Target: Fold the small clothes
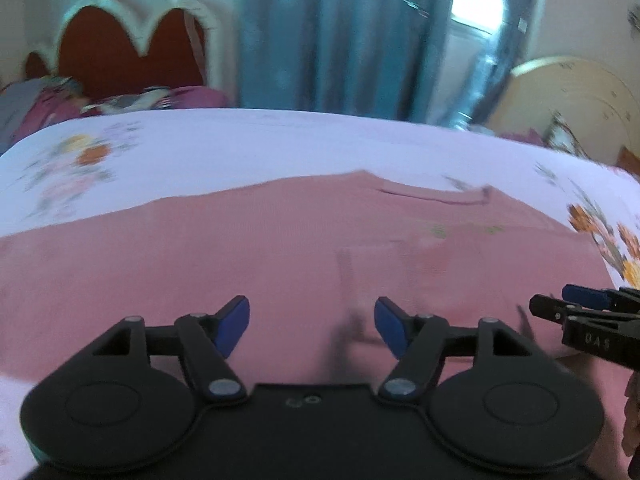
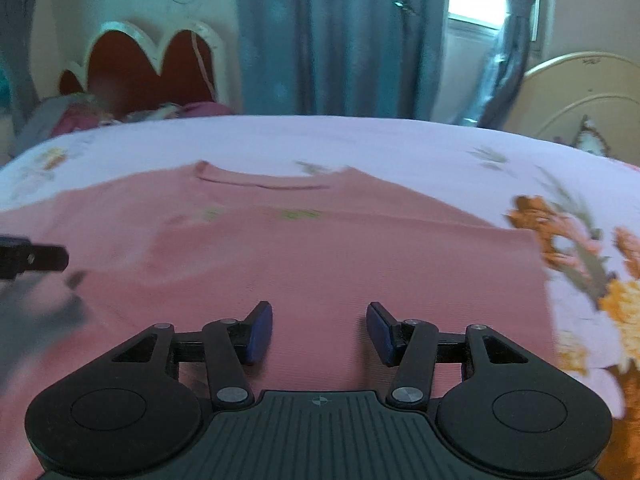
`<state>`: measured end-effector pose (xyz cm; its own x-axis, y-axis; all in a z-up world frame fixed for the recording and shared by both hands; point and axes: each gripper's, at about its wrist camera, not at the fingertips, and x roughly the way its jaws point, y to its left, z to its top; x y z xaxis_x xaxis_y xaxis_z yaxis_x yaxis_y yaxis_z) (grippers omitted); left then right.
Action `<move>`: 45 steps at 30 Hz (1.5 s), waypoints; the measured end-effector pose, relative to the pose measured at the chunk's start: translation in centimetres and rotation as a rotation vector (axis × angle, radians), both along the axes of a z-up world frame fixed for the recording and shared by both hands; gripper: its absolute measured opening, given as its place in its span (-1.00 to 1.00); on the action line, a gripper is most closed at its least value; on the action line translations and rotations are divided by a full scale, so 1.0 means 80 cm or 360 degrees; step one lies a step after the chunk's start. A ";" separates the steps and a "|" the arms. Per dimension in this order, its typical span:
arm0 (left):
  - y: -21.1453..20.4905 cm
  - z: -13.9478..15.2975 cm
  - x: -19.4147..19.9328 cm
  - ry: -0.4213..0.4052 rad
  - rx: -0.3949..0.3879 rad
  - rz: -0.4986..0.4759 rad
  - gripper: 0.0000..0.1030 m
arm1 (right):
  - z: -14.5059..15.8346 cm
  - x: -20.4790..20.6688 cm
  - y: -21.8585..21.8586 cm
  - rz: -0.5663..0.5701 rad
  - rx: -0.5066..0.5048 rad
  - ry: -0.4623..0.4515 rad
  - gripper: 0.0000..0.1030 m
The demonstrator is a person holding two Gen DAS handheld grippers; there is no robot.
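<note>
both grippers, left gripper (image 1: 312,326) and right gripper (image 2: 319,332), gape above pink shirt (image 2: 304,248).

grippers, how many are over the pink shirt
2. The left gripper is open above the near part of the pink shirt. The right gripper, also open, is above the shirt's right half. Neither holds cloth.

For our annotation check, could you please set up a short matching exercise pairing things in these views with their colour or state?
Column one:
1. shirt
2. bedsheet
3. curtain
4. left gripper

Column two:
a. blue-grey, hanging
b. open, holding nothing
c. pink, spread flat
d. pale lilac with flowers

Pairs: 1-c, 2-d, 3-a, 4-b
</note>
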<state>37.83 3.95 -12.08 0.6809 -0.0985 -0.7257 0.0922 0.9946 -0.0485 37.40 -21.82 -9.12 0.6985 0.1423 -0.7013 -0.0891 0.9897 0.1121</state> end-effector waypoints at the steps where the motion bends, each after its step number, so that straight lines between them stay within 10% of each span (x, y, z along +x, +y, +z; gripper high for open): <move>1: 0.019 0.003 -0.007 -0.0003 -0.0005 0.0042 0.33 | 0.001 0.003 0.012 0.0014 0.0014 0.0005 0.01; 24: 0.368 0.005 -0.082 0.0037 -0.0174 0.1005 0.34 | 0.017 0.027 0.171 0.0160 0.0069 -0.0011 0.01; 34: 0.439 -0.019 -0.049 -0.0026 -0.0570 0.1119 0.19 | -0.016 0.039 0.173 0.0100 0.0013 0.0114 0.01; 41: 0.471 -0.034 -0.032 -0.0100 -0.0757 0.1264 -0.76 | -0.024 0.040 0.172 0.0095 -0.0046 0.0098 0.01; 45: 0.464 -0.027 -0.031 -0.0179 -0.0750 0.1226 -0.87 | -0.018 0.044 0.163 0.0076 0.0024 0.0116 0.01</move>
